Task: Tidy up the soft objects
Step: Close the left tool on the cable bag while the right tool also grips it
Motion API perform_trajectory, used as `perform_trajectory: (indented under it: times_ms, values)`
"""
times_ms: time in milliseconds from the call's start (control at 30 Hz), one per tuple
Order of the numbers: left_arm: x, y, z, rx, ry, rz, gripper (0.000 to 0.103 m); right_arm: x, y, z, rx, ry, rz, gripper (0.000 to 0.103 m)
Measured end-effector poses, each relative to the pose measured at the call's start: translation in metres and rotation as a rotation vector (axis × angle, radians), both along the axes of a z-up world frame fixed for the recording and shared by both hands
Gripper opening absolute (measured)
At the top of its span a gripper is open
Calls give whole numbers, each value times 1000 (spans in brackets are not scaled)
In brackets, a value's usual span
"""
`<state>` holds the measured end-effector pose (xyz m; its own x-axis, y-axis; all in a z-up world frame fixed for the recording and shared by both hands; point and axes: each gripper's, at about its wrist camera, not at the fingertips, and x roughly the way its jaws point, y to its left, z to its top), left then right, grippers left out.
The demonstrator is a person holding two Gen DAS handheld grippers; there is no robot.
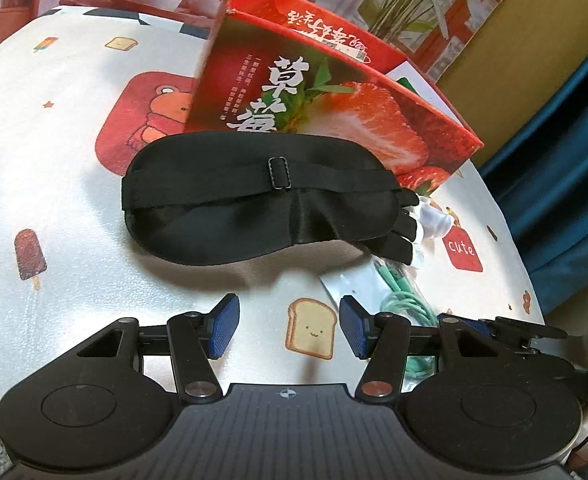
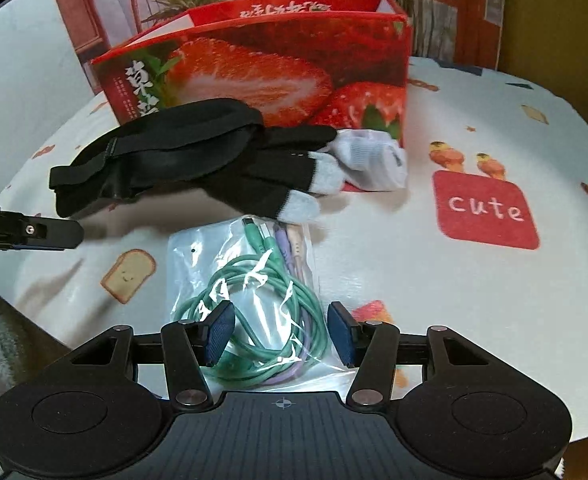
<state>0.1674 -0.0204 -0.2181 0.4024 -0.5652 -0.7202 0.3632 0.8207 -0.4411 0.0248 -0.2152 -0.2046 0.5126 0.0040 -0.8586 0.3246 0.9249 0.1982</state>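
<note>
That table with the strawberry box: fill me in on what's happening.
A person holds two grippers over soft things piled before the red strawberry-printed cardboard box. The left gripper is open and empty, facing the black satin sleep mask. The right gripper is open, straddling the clear plastic bag of green cable. Black grey-tipped gloves and white socks lie untouched.

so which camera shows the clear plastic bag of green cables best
The right wrist view: the clear plastic bag of green cables lies whole, just ahead of the open right gripper. In the left wrist view only part shows, behind the left gripper's finger.
</note>
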Motion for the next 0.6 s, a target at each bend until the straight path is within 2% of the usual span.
perform_trajectory:
  times_ms: [133, 433, 600]
  values:
    - [-1, 1, -1, 8, 3, 3, 57, 19, 11, -1, 52, 9, -4, 49]
    - [7, 13, -12, 45, 54, 49, 57, 59, 58, -1, 122, -8, 124, 49]
    - [8, 11, -16, 54, 47, 48, 57, 49, 64, -2, 77, -72, 151, 49]
